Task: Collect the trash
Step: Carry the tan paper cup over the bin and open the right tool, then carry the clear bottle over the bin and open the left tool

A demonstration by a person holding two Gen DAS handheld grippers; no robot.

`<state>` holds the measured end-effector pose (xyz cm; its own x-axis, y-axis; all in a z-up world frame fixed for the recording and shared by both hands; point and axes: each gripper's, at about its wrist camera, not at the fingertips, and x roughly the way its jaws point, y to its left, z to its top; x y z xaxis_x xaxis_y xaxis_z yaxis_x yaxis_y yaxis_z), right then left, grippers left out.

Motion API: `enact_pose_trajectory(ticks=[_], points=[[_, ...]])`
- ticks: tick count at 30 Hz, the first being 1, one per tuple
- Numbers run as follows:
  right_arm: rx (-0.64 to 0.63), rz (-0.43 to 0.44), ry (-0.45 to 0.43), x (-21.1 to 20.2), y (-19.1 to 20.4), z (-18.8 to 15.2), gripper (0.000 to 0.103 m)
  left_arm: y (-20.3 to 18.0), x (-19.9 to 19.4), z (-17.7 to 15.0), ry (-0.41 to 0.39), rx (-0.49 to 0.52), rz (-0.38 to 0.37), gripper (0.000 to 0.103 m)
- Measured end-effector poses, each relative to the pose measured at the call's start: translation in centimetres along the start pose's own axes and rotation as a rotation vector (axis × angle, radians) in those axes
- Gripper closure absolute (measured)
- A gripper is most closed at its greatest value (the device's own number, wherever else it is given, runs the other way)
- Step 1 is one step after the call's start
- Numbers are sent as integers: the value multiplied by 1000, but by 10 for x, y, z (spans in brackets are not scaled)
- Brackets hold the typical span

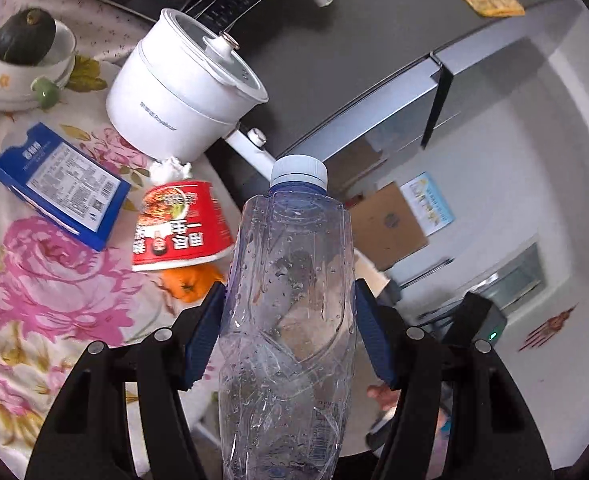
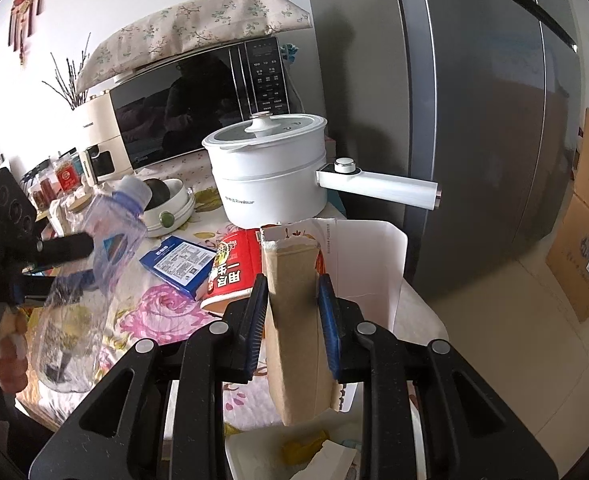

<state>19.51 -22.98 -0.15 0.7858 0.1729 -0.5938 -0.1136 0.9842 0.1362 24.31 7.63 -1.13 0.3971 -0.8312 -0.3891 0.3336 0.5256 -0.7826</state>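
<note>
Bottle [image 1: 290, 312], clear plastic, empty but beaded with droplets, clamped round its middle by the left tool [image 1: 288, 336]; jaws stand fairly wide because the body is wide, blue pads pressed to both flanks. Its long axis runs straight out along the tool, white cap [image 1: 299, 172] farthest from the hand, base toward the wrist. Right tool [image 2: 292, 328] closed to a narrow gap on the brown flap of a white carton [image 2: 368, 256], holding it open-mouthed at the near edge of the surface [image 1: 54, 320]; crumpled paper and something yellow already lie in the bottom. From the right view the bottle hangs to the left of the carton and lifted off the floral cloth, cap tilted up and away. Judgement: the coming move turns on swinging the bottle rightward to the carton mouth, and the left hand carries it alone. Beyond, on the cloth: orange peel [image 1: 190, 284], red noodle cup [image 1: 182, 228] on its side, blue box [image 1: 60, 186], wad of tissue [image 1: 170, 170]. Farther back, white electric pot [image 1: 182, 92], not trash.
</note>
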Motion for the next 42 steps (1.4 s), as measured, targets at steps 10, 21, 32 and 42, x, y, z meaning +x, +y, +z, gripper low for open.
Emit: enact_pose_trajectory(ticks=[10,21,32,42], points=[[-23,-34,58,-22,5,-30,79,-25,13,-15,41,79,5,40],[42,-27,260,-21,-16,-84,70,-33,48,-36,112,99,49,40],[129,-249,201,-38,-56,-86,34,-46,94,-56,186,122,72,40],[64,-647,2,-60,-74,-70,12,-64,129,-74,238,188,102,40]])
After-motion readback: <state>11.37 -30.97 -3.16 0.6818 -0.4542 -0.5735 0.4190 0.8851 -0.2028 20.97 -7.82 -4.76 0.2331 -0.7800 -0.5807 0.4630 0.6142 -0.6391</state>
